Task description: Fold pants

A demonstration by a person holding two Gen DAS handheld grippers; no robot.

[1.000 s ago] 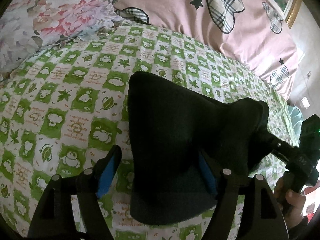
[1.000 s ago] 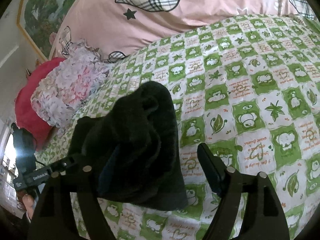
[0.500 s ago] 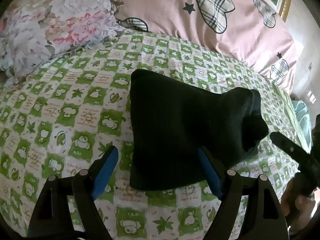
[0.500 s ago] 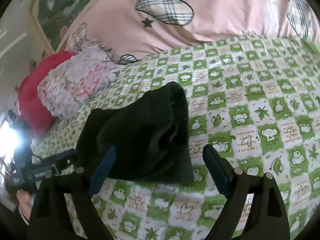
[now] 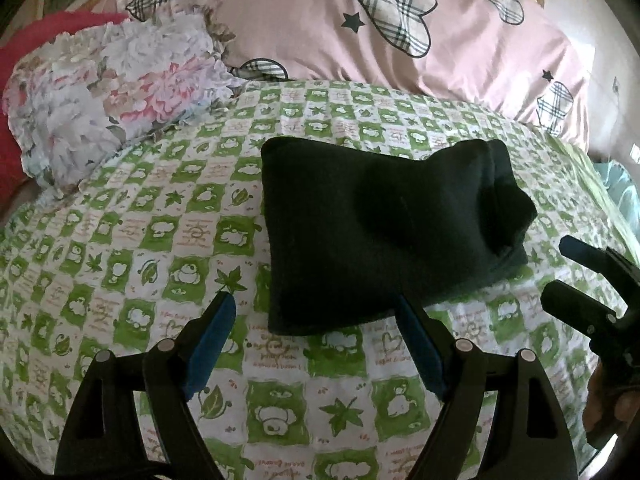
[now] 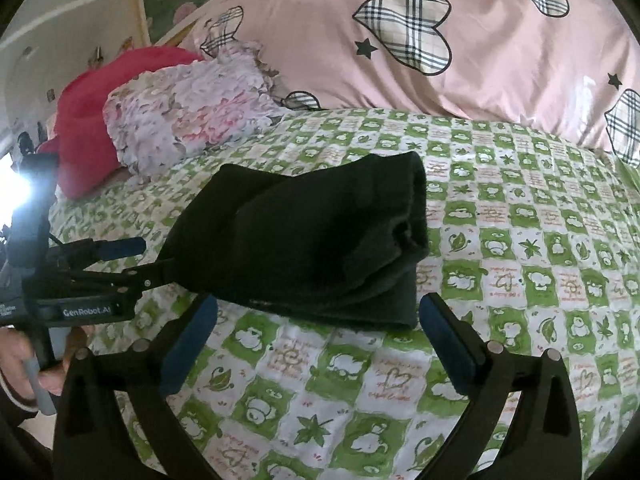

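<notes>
The dark pants [image 5: 376, 232] lie folded into a thick bundle on the green-and-white checked bedsheet [image 5: 160, 232]. They also show in the right wrist view [image 6: 316, 240]. My left gripper [image 5: 316, 340] is open and empty, just short of the bundle's near edge. My right gripper [image 6: 316, 328] is open and empty, just short of the bundle's other side. Each gripper shows in the other's view: the right one [image 5: 568, 272] at the right edge, the left one [image 6: 136, 260] at the left edge beside the bundle.
A floral pillow [image 5: 112, 92] and a red cushion [image 6: 100, 92] lie at the back left. A pink quilt with plaid hearts [image 5: 400, 32] runs along the back. A hand holds the left gripper's handle [image 6: 36, 360].
Both grippers have let go of the pants and drawn back. The bundle has dropped flat onto the sheet, and both views now take in more of the bed.
</notes>
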